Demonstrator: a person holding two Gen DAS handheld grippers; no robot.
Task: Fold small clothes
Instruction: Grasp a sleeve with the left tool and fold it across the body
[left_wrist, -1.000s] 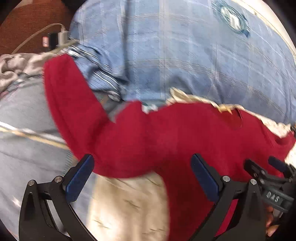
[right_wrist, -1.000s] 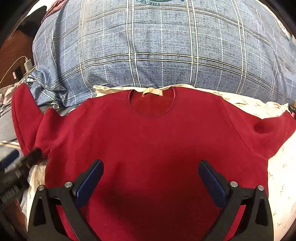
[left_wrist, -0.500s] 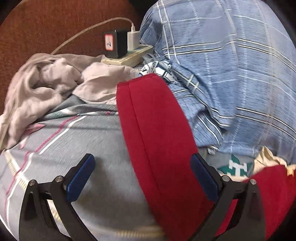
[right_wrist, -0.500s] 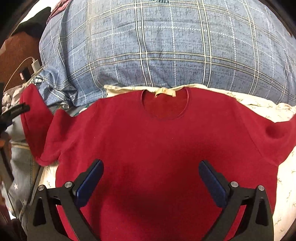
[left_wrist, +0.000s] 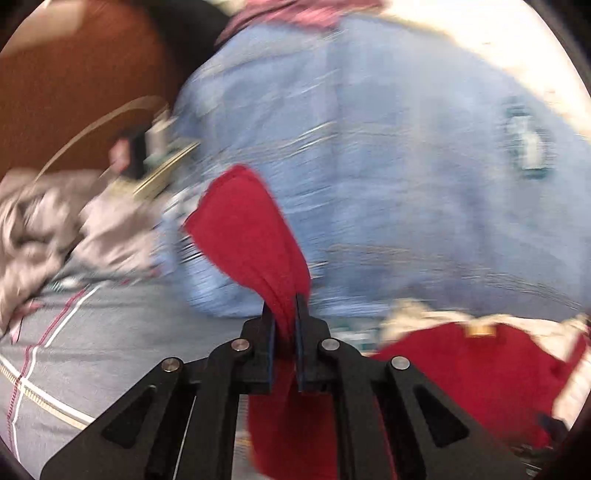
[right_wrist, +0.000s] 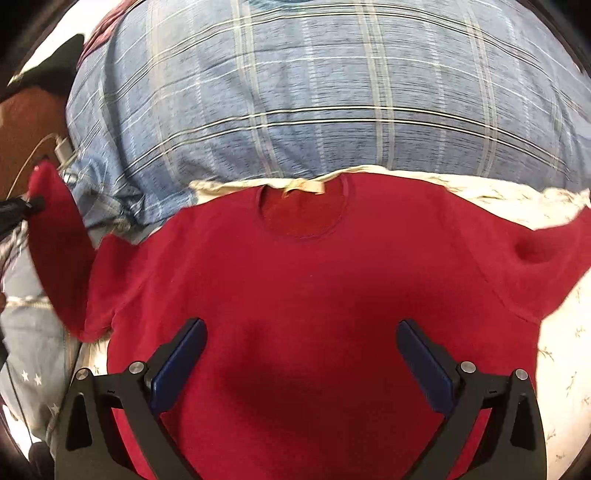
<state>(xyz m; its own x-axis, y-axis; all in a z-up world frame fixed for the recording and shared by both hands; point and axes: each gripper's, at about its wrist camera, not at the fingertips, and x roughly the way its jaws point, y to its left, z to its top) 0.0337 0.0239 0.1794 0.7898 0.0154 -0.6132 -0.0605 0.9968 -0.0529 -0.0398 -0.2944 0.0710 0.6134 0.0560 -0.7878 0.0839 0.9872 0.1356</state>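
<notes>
A small red long-sleeved shirt (right_wrist: 303, 288) lies flat, front up, on a cream printed sheet (right_wrist: 561, 354), its neckline toward a blue plaid pillow. My left gripper (left_wrist: 284, 314) is shut on the shirt's left sleeve (left_wrist: 251, 236) and holds it lifted; the cuff stands up past the fingers. In the right wrist view the left gripper's tip (right_wrist: 22, 208) shows at the far left on that raised sleeve (right_wrist: 59, 251). My right gripper (right_wrist: 301, 354) is open and empty, hovering over the lower middle of the shirt.
A large blue plaid pillow (right_wrist: 314, 96) lies behind the shirt. At the left are a grey striped cover (left_wrist: 92, 354), a crumpled beige cloth (left_wrist: 40, 225), a power strip with a charger and cable (left_wrist: 155, 155), and a brown headboard (left_wrist: 74, 81).
My left gripper has closed on the left sleeve and lifted it, swinging toward the shirt body. My right gripper stays open over the shirt, drawn back slightly.
</notes>
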